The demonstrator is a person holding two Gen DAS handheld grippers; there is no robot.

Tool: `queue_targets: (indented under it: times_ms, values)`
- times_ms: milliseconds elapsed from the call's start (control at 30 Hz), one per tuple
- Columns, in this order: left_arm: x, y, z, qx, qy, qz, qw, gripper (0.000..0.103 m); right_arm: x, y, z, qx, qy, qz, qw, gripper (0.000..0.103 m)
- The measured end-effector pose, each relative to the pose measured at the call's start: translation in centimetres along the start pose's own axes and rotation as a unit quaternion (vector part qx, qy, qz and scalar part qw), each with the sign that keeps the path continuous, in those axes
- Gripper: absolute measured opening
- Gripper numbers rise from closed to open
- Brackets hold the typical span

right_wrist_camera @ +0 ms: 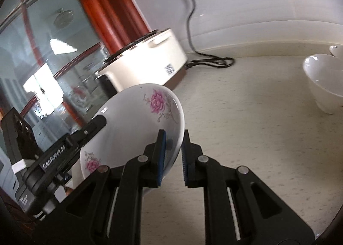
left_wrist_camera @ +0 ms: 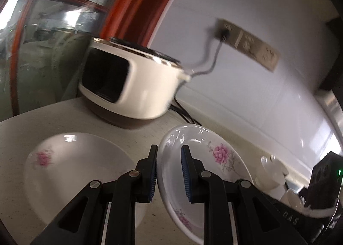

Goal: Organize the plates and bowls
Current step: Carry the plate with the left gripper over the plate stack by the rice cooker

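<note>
A white plate with pink flowers (left_wrist_camera: 214, 159) is held tilted above the counter by both grippers. My left gripper (left_wrist_camera: 169, 157) is shut on its left rim. My right gripper (right_wrist_camera: 173, 142) is shut on its opposite rim; the plate shows in the right wrist view (right_wrist_camera: 137, 125). A second flowered plate (left_wrist_camera: 77, 163) lies flat on the counter, left of the held one. White bowls (right_wrist_camera: 323, 80) stand at the counter's right, also seen blurred in the left wrist view (left_wrist_camera: 276, 172).
A white electric cooker (left_wrist_camera: 133, 86) stands at the back against a red-framed glass door (left_wrist_camera: 53, 41), its cord (right_wrist_camera: 205, 60) running up to wall sockets (left_wrist_camera: 248, 41). The white wall runs along the counter's back edge.
</note>
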State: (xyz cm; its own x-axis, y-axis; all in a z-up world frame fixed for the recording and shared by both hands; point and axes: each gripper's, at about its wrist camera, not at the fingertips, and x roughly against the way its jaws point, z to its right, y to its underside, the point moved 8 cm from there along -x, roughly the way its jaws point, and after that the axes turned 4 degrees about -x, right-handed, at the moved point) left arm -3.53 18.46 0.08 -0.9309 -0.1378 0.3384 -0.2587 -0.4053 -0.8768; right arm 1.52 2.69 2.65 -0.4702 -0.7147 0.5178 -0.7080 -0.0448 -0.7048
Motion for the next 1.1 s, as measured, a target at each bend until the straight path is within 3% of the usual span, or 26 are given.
queue_targets:
  times_ms: [500, 733, 1100]
  values:
    - [2.2, -0.5, -5.0, 0.089, -0.036, 0.028, 0.995, 0.022, -3.4, 0.3, -3.8, 0.034, -0.014, -0.023, 0.999, 0.017]
    - [3.4, -0.4, -8.5, 0.165, -0.082, 0.049, 0.9816, 0.022, -5.8, 0.5, -6.3, 0.053, -0.02, -0.033, 0.998, 0.017]
    - [4.0, 0.4, -11.5, 0.214, -0.164, 0.051, 0.9616, 0.038, -7.9, 2.5, -7.9, 0.101, -0.007, -0.069, 0.992, 0.018]
